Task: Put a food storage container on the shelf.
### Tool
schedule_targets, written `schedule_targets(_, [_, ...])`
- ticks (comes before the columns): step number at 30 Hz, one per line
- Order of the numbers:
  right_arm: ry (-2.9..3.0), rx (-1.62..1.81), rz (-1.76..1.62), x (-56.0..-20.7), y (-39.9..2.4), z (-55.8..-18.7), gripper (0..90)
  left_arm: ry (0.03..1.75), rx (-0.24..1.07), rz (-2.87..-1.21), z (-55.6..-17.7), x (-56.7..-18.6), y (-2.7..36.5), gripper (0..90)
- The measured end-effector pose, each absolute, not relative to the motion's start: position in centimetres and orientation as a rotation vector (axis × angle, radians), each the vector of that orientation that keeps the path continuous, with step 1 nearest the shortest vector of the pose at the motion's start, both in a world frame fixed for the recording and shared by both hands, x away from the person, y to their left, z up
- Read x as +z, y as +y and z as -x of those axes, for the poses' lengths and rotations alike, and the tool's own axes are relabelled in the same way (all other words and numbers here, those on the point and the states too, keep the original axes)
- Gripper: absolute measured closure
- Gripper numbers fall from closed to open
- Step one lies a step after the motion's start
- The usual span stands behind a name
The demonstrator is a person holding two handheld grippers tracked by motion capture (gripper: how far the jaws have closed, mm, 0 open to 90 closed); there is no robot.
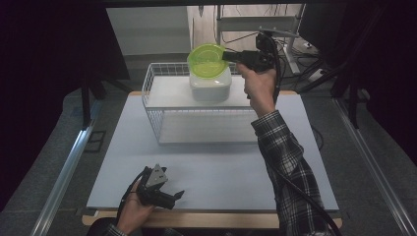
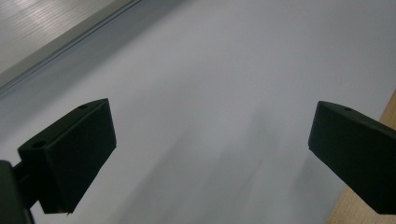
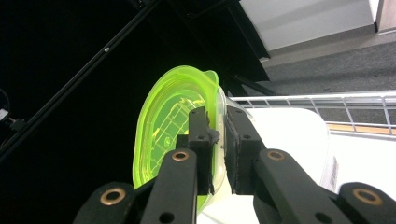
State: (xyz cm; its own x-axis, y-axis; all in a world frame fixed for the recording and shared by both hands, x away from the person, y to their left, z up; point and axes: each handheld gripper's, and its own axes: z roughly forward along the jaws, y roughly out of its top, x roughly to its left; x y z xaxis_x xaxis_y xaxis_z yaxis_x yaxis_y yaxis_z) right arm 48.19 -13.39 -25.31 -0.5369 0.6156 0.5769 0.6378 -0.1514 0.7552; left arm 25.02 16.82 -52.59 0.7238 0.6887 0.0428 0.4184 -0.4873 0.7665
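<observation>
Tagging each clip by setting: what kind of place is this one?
Probably a lab or recording studio, not a home: a white-topped table ringed by dark curtains, metal rails on the floor, cables and equipment stands behind.

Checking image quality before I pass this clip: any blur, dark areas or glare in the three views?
High view: dim, surroundings near black, white mat evenly lit, detail soft. Left gripper view: mat smeared with streaky shadows, fingers fairly sharp. Right gripper view: left half black, green lid bright and crisp, white tub washed out, no hard glare.
</observation>
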Motion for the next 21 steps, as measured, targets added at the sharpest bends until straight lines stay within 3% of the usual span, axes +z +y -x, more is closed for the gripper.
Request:
schedule_targets(9, [-2.093, -1.829, 1.542, -25.5, -12.9, -48.6, 79.2, 0.830, 0.436, -2.158, -25.0, -52.7, 16.7, 0.5])
schedule_targets(13, [-2.128, -1.824, 1.571, -25.6, -12.6, -48.8, 70.8, 0.824, 0.434, -2.168, -25.0, -52.7, 16.6, 0.5])
schedule_targets(21, [-2.063, -1.824, 1.586, -26.2, -12.9, -49.5, 69.4, 0.821, 0.427, -2.174, -25.1, -52.8, 16.6, 0.5])
